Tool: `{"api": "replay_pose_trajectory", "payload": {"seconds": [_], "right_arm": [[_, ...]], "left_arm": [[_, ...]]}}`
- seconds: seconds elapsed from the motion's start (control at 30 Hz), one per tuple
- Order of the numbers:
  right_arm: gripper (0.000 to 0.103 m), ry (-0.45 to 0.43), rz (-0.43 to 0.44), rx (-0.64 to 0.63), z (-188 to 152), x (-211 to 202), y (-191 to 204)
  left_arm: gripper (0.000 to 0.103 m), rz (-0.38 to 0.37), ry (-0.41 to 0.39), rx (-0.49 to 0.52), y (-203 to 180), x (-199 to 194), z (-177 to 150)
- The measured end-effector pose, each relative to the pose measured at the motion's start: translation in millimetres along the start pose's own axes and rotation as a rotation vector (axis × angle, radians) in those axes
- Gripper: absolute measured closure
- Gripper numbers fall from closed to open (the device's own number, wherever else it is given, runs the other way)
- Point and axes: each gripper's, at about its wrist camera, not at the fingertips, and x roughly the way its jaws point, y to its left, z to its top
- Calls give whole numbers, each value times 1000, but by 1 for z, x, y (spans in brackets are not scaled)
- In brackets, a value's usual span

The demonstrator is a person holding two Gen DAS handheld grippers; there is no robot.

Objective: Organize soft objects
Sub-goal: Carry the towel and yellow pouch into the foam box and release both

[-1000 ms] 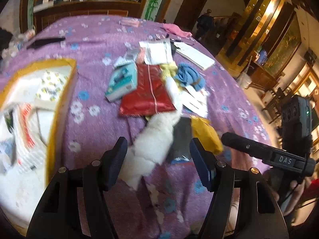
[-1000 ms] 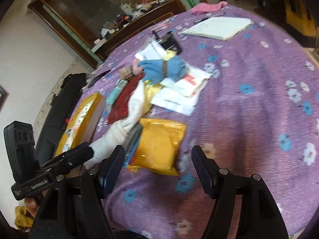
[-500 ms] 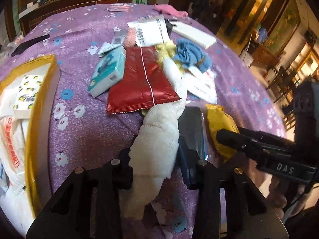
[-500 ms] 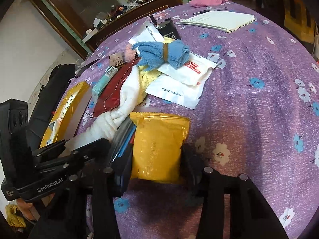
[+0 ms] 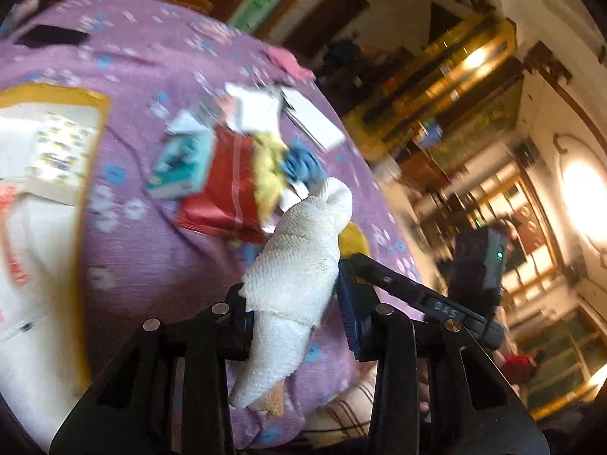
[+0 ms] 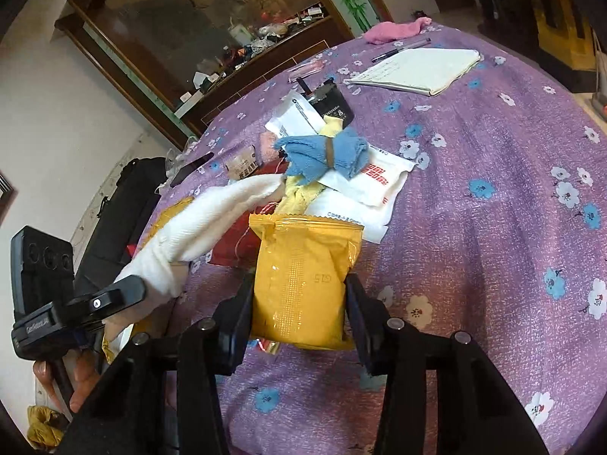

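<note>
My left gripper (image 5: 294,313) is clamped on one white towel (image 5: 299,261), lifted off the purple floral tablecloth (image 5: 159,250). My right gripper (image 6: 299,313) squeezes one yellow packet (image 6: 303,276) by its near end, low over the cloth. At far left one yellow-rimmed box (image 5: 91,98) holds a printed packet and white wrappers, too blurred to count. On the table remain one blue cloth bundle (image 6: 326,151), one yellow cloth (image 6: 299,193), one red pouch (image 5: 224,193), one teal box (image 5: 182,167).

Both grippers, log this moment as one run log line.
left gripper: shut on white towel, lifted | right gripper: shut on yellow packet | purple tablecloth: blue cloth untouched
</note>
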Motion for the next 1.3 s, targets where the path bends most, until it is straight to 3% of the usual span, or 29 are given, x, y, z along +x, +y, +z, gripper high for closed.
{"api": "replay_pose_trajectory", "payload": {"seconds": [0.07,0.13,0.3,0.43,0.57,0.77,0.83,0.9,0.97,1.1,1.13,1.2,1.3], "right_arm": [[57,-8,25,-5,2,-1,7],[57,-8,52,-29,4,0,19],[57,20,159,-158,13,22,84],[57,89,233,-241,13,64,140],[58,182,274,-306,5,118,201],[56,225,176,-342,-9,166,230],[55,237,155,-334,-12,172,226],[55,225,167,-328,-11,167,222],[45,207,200,-324,-9,157,218],[32,152,257,-333,-8,134,216],[31,146,258,-336,-8,130,215],[31,134,279,-334,-9,117,211],[31,77,279,-343,-10,94,199]], "left_arm": [[68,-27,-54,-22,7,-23,-1],[68,11,-136,-40,12,-49,-2],[68,317,-342,-54,29,-114,-4],[68,412,-386,-170,69,-134,-3],[68,513,-374,-211,104,-127,6],[68,556,-314,-251,138,-114,7],[66,517,-293,-262,145,-110,6],[59,477,-286,-275,148,-110,3],[38,421,-281,-291,149,-111,3],[28,355,-323,-307,139,-121,-2],[23,381,-335,-294,134,-121,-4],[23,445,-328,-265,124,-119,-5],[22,559,-432,-151,100,-124,-11]]}}
